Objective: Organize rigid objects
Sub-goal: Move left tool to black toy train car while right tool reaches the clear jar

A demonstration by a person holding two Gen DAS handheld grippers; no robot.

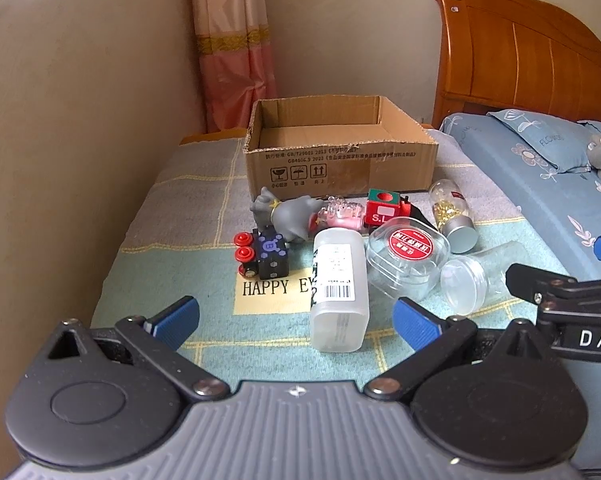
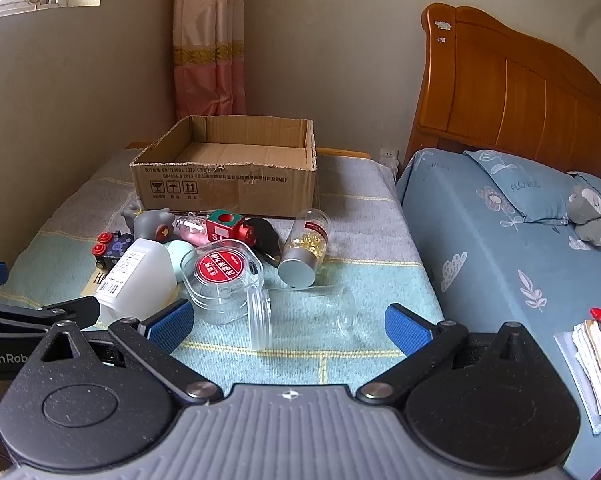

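Beige walls and a pink curtain (image 1: 236, 60) back a blanket-covered tabletop (image 1: 172, 248) beside a bed (image 2: 500, 248). At the far side sits an open cardboard box (image 1: 340, 160). Near it lies a cluster: a grey figurine (image 1: 284, 216), a red toy train (image 1: 384, 210), a black toy train (image 1: 266, 254), a white bottle (image 1: 338, 288) on its side, a clear red-labelled container (image 1: 408, 256), a capsule bottle (image 1: 452, 212) and a clear jar (image 2: 300, 312). The left gripper (image 1: 296, 320) and right gripper (image 2: 288, 322) hover near, jaws spread wide, holding nothing.
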